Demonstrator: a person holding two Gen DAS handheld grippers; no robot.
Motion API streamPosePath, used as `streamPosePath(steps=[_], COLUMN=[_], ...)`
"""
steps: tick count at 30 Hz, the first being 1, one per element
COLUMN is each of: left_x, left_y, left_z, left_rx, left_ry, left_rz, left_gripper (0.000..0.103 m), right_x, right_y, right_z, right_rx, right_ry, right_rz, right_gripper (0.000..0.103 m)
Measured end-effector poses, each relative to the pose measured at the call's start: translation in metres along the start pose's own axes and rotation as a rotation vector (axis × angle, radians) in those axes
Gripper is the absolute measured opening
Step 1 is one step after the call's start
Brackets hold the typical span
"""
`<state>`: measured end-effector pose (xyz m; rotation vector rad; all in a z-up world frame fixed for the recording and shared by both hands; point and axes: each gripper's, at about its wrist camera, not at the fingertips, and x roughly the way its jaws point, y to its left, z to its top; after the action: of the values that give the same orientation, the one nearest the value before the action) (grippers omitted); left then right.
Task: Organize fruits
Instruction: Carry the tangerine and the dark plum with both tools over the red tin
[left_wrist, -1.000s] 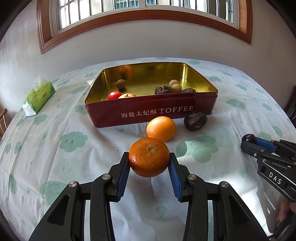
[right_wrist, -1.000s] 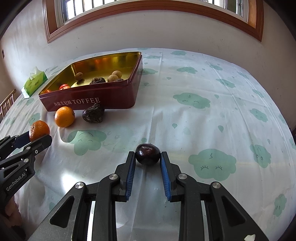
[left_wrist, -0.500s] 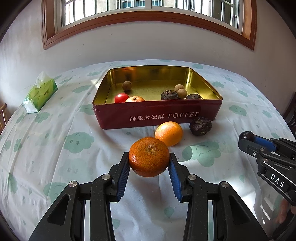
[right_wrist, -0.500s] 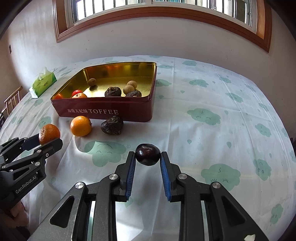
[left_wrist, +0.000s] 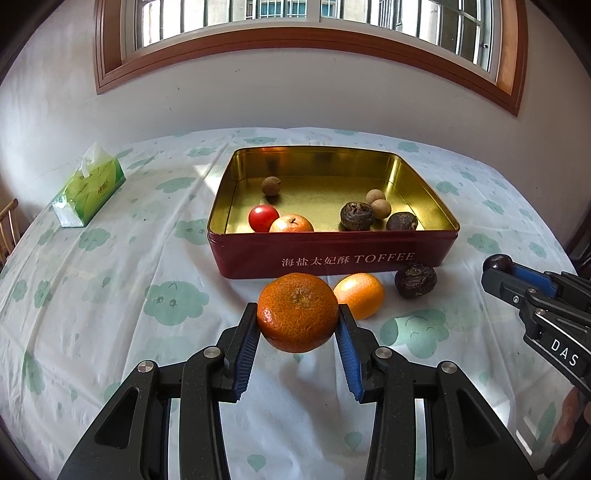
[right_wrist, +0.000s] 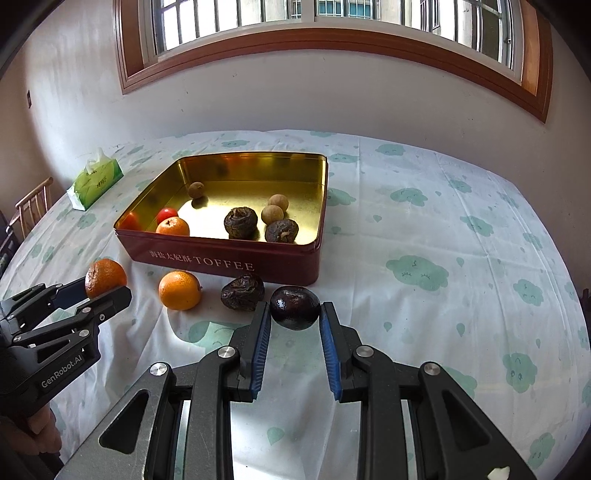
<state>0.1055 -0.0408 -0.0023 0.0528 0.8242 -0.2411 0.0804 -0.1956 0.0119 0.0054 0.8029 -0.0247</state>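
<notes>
Nearest in the left wrist view, the left claw (left_wrist: 297, 325) is closed on a mandarin (left_wrist: 297, 312), its blue pads pressed to both sides, the fruit clear of the table (left_wrist: 110, 295) with its shadow on the cloth beneath. In the right wrist view the right claw (right_wrist: 295, 317) is clamped narrowly on a small dark fruit (right_wrist: 294, 307), also off the cloth. So two fruits are in hand but not yet delivered. Just beyond the left claw, a little to its right, an orange (left_wrist: 360, 299) lies on the table, and further right of that a wrinkled dark fruit (left_wrist: 415, 280); both sit just in front of the tin (left_wrist: 332, 254) and remain to be collected. Beyond them, the tin is straight ahead of the left claw and ahead-left of the right one, open and gold inside. It already contains a tomato (left_wrist: 263, 218), a small apple (left_wrist: 291, 224), two wrinkled dark fruits and three small brown round ones, with plenty of bare floor between them. Judging by this, the task is about two thirds done: seven in, two being carried, two waiting on the cloth. Far to the left of the left claw a tissue pack (left_wrist: 88, 192) stands apart, playing no role.
</notes>
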Motion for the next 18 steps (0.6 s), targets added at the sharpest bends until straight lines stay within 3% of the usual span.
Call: streamPosePath(steps=[18], left_x=[0.024], left_y=[0.031], left_z=[0.069], left_rx=[-0.045], left_ry=[-0.040], left_rz=[-0.003], left_gripper=[0.042], right_x=[0.032], right_y=[0.019], right_z=[0.051], right_rx=[-0.055], right_ry=[-0.016], right_rz=[0.038], right_gripper=[0.025])
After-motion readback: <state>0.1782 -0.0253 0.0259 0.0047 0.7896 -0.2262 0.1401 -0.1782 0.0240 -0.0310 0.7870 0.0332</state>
